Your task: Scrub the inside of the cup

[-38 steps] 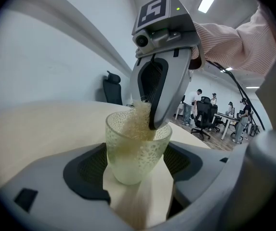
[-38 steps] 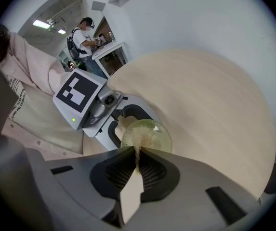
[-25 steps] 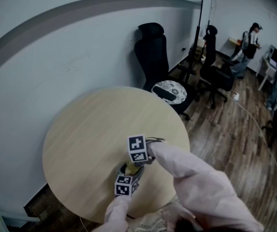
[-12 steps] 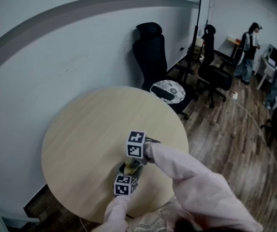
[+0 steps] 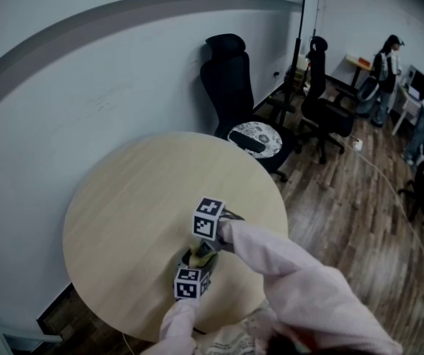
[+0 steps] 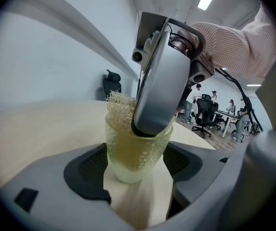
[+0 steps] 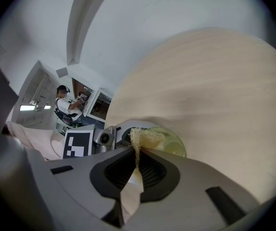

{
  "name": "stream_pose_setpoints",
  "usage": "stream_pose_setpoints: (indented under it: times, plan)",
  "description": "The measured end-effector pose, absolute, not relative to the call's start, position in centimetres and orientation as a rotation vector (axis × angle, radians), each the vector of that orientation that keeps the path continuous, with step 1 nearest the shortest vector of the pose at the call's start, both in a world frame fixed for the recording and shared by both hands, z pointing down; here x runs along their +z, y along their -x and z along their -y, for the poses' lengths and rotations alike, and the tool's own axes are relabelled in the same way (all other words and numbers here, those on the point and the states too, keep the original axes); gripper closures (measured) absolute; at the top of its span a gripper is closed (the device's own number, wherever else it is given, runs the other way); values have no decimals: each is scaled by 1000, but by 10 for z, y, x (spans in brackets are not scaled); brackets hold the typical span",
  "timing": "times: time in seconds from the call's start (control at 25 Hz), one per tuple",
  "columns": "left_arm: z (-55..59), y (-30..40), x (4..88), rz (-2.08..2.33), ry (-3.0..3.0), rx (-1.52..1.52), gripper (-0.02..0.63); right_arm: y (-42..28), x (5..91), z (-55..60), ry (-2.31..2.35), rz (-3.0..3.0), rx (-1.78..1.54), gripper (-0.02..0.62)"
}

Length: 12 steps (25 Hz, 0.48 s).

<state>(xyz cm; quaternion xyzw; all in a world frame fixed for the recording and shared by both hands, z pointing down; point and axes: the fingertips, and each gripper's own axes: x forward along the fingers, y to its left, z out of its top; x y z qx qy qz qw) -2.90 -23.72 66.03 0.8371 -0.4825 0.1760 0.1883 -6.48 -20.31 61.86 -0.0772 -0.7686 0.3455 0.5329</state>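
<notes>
Left jaws snug around cup [image 6: 137, 154], sponge [image 6: 120, 108] inside.

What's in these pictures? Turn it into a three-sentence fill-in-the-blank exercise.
1. The left claw grips a translucent yellow-green ____.
2. The right claw pinches a yellow mesh scrubber that sits partly ____ it.
3. The pale wood-grain table has a ____ top.

Missing words: cup; inside; round.
</notes>
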Motion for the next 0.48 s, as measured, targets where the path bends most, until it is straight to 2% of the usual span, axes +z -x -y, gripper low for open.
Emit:
stream_pose_setpoints:
  times: [0.48]
  plan:
    - [237, 30, 661, 1358, -2355, 495, 249, 73, 614, 215, 69, 1869, 1020, 568]
